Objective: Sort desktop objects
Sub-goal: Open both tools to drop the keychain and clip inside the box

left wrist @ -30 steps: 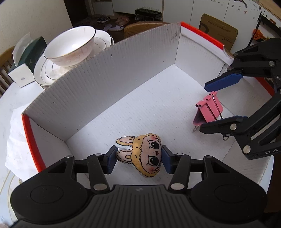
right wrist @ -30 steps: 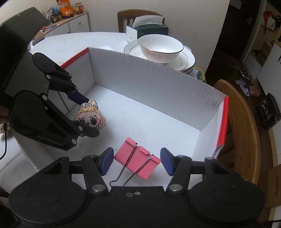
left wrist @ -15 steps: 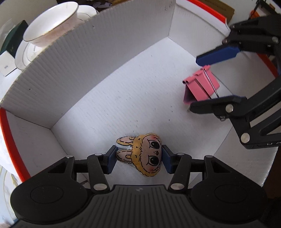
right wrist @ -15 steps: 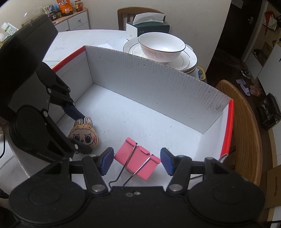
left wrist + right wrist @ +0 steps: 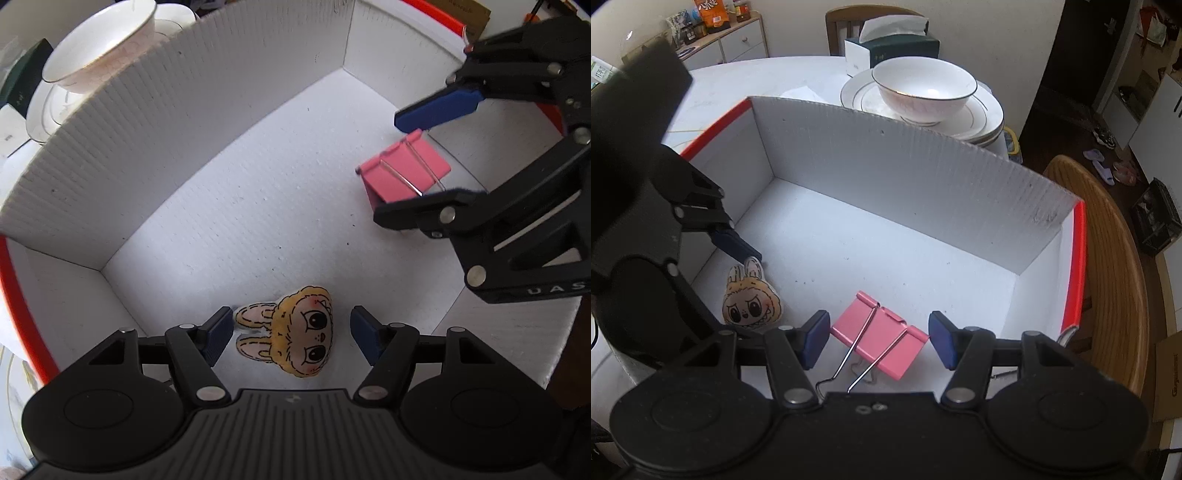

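Corrugated white box (image 5: 923, 177) already holds both items — the bunny charm (image 5: 295, 336) near its left wall, freed as the left gripper (image 5: 291, 338) spreads. Right gripper (image 5: 875, 338) pinches the pink binder clip (image 5: 879, 341) low by the near wall — unreleased.

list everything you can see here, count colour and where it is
box: 1, white corrugated walls with red edges, on the table
bunny-eared doll charm: 1, yellow-brown, lying on the box floor between the left fingers, near a corner
binder clip: 1, pink with silver wire handles, inside the box between the right fingers
bowl: 1, white with dark rim line, on the plates behind the box
plates: small stack, white, behind the box
tissue box: 1, dark green and white, behind the plates
table: 1, white, round
chairs: 2, wooden, one right of the box, one behind the table
left gripper: 1, black with blue fingers, jaws opening, pads clear of the charm
right gripper: 1, black with blue fingers, astride the clip, grip unclear
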`<control>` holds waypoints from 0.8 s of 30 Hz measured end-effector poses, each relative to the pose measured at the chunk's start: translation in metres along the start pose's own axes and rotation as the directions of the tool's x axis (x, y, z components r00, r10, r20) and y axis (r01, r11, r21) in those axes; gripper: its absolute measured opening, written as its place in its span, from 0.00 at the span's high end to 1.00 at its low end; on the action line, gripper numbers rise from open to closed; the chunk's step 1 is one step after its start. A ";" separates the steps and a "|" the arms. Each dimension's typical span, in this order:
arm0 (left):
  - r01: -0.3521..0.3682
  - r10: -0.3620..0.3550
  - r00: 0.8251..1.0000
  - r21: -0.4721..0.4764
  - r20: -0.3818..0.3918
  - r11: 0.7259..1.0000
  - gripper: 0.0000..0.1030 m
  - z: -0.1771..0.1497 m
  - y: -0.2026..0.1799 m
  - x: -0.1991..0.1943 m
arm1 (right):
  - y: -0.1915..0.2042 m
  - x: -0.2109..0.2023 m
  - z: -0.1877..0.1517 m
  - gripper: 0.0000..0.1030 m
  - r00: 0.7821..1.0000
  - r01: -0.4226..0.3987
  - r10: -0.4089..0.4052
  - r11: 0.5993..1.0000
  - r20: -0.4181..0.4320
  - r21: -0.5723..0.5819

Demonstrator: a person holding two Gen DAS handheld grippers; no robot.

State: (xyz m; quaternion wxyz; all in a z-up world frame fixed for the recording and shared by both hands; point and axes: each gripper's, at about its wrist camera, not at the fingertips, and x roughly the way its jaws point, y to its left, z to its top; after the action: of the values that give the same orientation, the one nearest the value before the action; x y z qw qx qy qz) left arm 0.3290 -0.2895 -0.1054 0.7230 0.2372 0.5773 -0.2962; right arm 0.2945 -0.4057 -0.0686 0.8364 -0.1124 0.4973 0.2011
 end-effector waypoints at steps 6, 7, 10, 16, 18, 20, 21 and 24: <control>0.007 -0.005 0.998 -0.029 0.057 1.000 0.30 -0.010 0.003 -0.017 | 0.000 -0.005 -0.001 0.39 1.000 -0.005 0.005 1.000 0.014 0.010; 0.012 -0.010 0.997 -0.030 0.071 0.999 0.30 -0.012 0.003 -0.021 | -0.001 -0.007 0.000 0.39 1.000 -0.008 0.007 1.000 0.022 0.013; 0.017 -0.013 0.993 -0.036 0.114 0.999 0.30 -0.013 -0.008 -0.039 | 0.001 -0.015 0.000 0.38 0.999 -0.014 0.014 1.000 0.044 0.016; 0.029 -0.010 0.973 -0.079 0.229 0.996 0.30 -0.031 -0.011 -0.061 | 0.003 -0.039 -0.004 0.30 0.993 -0.032 0.029 0.999 0.117 0.024; 0.021 0.007 0.963 -0.100 0.270 0.995 0.30 -0.040 -0.012 -0.072 | 0.003 -0.048 -0.005 0.26 0.990 -0.036 0.033 0.999 0.139 0.022; 0.015 0.024 0.952 -0.126 0.304 0.992 0.30 -0.042 -0.008 -0.078 | 0.003 -0.055 -0.007 0.23 0.986 -0.042 0.038 0.999 0.160 0.025; 0.015 0.030 0.946 -0.138 0.322 0.990 0.30 -0.046 -0.009 -0.082 | 0.003 -0.058 -0.008 0.22 0.985 -0.045 0.040 0.999 0.169 0.026; 0.003 0.060 0.928 -0.169 0.368 0.986 0.30 -0.054 -0.012 -0.094 | 0.005 -0.065 -0.011 0.19 0.980 -0.054 0.047 0.998 0.194 0.027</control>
State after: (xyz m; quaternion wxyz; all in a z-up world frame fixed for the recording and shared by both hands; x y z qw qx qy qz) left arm 0.2684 -0.2469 -0.0260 0.8409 0.1239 0.4489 -0.2757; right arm 0.2558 -0.4201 -0.0165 0.8770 -0.0664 0.4196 0.2243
